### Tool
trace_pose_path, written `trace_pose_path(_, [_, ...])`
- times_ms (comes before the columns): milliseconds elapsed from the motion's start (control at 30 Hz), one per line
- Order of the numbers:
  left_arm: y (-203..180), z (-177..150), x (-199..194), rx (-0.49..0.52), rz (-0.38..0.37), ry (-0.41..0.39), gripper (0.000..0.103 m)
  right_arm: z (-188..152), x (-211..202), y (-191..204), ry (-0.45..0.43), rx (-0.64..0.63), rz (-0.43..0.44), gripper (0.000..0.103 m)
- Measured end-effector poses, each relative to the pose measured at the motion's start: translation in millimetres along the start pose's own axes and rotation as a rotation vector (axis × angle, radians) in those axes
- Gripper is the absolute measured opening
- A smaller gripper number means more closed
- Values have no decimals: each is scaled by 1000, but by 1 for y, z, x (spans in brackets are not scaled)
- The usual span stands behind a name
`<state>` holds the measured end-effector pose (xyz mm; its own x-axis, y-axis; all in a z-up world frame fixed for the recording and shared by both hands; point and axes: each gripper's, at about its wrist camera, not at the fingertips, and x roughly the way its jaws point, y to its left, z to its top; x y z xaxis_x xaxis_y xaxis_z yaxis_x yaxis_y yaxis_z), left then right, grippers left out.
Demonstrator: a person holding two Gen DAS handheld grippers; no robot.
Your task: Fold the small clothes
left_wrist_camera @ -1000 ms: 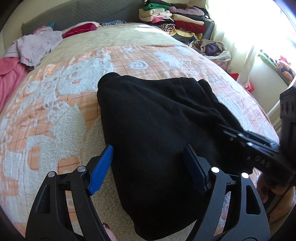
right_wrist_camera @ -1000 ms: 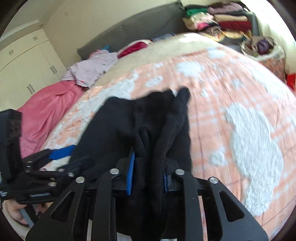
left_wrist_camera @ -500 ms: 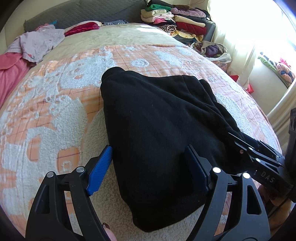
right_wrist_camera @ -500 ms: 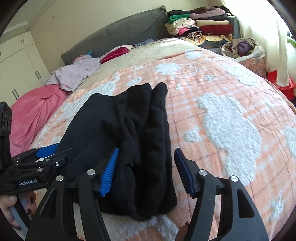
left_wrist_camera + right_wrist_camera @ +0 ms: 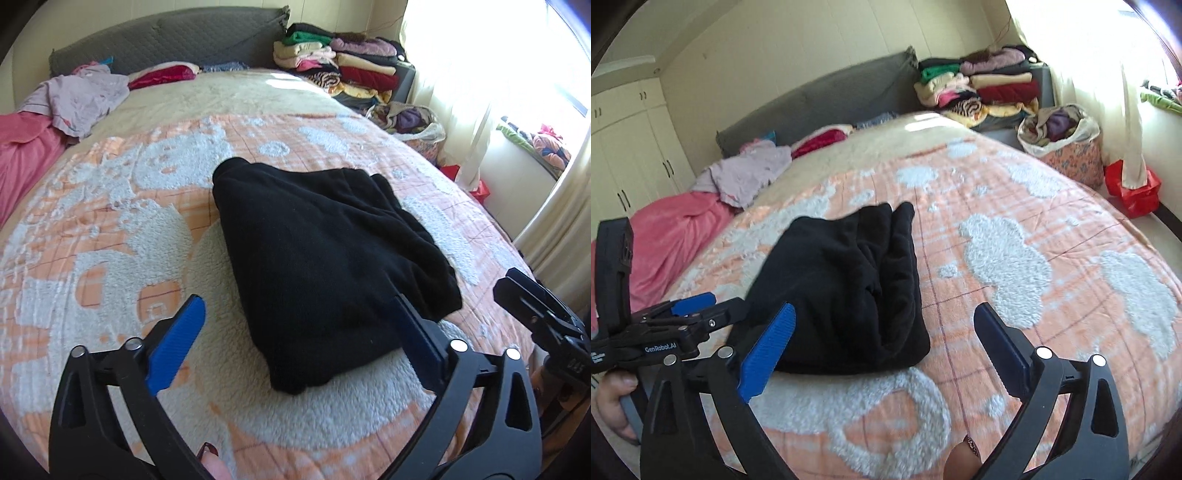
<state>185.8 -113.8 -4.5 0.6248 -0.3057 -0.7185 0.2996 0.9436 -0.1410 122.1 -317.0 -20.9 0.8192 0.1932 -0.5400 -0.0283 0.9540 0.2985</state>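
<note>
While the black garment (image 5: pixel 325 258) lies folded into a compact bundle on the orange-and-white blanket (image 5: pixel 110 229), centre of both wrist views, I judge this fold finished. My left gripper (image 5: pixel 299 332) and right gripper (image 5: pixel 884 334) have both just been opening and now stand spread wide, gripping nothing; the cloth sits beyond the fingertips, clear of the pads. What is left, as I read it: the loose lilac clothing (image 5: pixel 81 99) and pink fabric (image 5: pixel 26 147) at the upper left of the left view look unfolded, so more pieces may wait. A stack of folded clothes (image 5: pixel 340 66) sits at the upper right, perhaps where the bundle belongs. For writing, I read "GenRobot.AI" on the left gripper's side at the lower left of the right view; lettering on the right gripper at the right edge of the left view is too skewed to read.
</note>
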Motion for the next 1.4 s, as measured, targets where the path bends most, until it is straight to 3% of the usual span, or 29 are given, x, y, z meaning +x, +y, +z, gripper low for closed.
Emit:
trace_pose_path(433, [10, -35, -53, 7, 19, -70, 93, -26, -59, 40, -102, -116, -33, 98])
trace_pose_path(700, [21, -70, -67, 5, 40, -58, 93, -54, -73, 49, -96, -127, -54, 98])
trace_pose_path(1067, [36, -110, -69, -46, 55, -63, 93, -95, -59, 59, -71, -132, -147, 98])
trace_pose_path(1400, [48, -130, -53, -91, 93, -21, 93, -113, -41, 65, -14, -122, -142, 98])
